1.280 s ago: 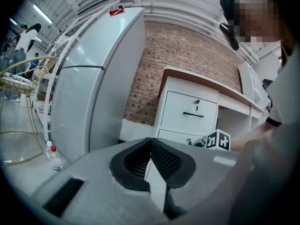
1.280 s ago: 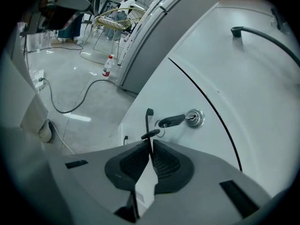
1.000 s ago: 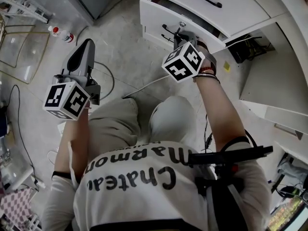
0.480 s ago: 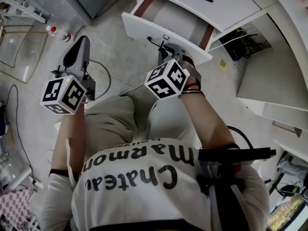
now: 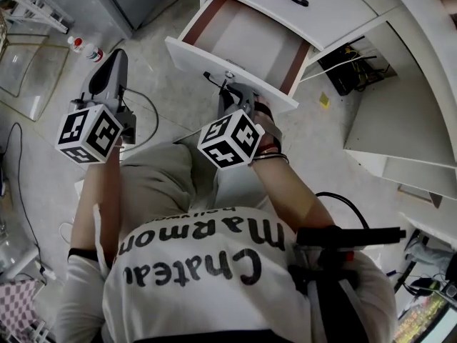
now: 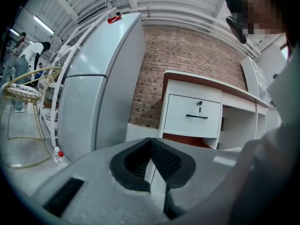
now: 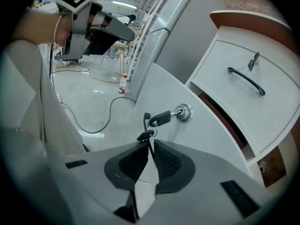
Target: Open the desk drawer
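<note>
Drawer (image 5: 246, 41) is further out than 0.5 s ago, its inside mostly exposed. Right tool (image 5: 227, 93) has drawn back with it, jaws narrow on handle (image 7: 145, 136), just below key (image 7: 161, 118). Left tool (image 5: 116, 59) jaws together, empty, over floor (image 5: 164, 84).

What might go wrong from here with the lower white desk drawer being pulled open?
The right gripper is shut on only a thin black drawer handle, so it may slip free.
The black key juts from the lock beside the jaws and might get knocked.
The white drawer is well out; pulling further might unseat it.
</note>
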### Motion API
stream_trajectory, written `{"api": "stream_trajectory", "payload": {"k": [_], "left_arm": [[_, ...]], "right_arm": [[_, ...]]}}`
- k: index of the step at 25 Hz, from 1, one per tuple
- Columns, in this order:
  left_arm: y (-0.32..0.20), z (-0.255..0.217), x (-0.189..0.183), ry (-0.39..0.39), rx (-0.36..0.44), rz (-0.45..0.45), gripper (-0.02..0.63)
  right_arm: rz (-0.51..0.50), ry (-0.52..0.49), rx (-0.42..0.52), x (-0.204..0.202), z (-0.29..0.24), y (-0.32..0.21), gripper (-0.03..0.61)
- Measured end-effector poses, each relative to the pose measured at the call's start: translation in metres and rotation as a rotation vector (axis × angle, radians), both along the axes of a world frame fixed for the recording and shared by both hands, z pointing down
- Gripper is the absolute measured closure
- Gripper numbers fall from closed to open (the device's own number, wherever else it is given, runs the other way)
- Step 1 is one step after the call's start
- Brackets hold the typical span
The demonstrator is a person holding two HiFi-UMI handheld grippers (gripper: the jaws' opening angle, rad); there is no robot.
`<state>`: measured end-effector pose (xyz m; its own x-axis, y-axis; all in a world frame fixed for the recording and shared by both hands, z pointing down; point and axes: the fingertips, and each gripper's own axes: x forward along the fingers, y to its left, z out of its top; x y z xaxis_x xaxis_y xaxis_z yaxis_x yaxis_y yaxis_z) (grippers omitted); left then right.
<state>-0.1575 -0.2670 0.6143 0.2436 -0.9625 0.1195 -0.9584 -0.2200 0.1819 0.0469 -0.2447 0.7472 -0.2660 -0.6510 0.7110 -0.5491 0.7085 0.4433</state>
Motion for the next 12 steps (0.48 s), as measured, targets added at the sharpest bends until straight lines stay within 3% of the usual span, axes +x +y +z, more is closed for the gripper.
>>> {"api": "stream_trajectory", "payload": {"k": [12], "left_arm": [[0.0, -0.004, -0.005, -0.019, 0.002, -0.039, 0.598]], "right_arm": [[0.027, -0.098, -0.001, -0.007, 0.002, 0.013, 0.549]]}}
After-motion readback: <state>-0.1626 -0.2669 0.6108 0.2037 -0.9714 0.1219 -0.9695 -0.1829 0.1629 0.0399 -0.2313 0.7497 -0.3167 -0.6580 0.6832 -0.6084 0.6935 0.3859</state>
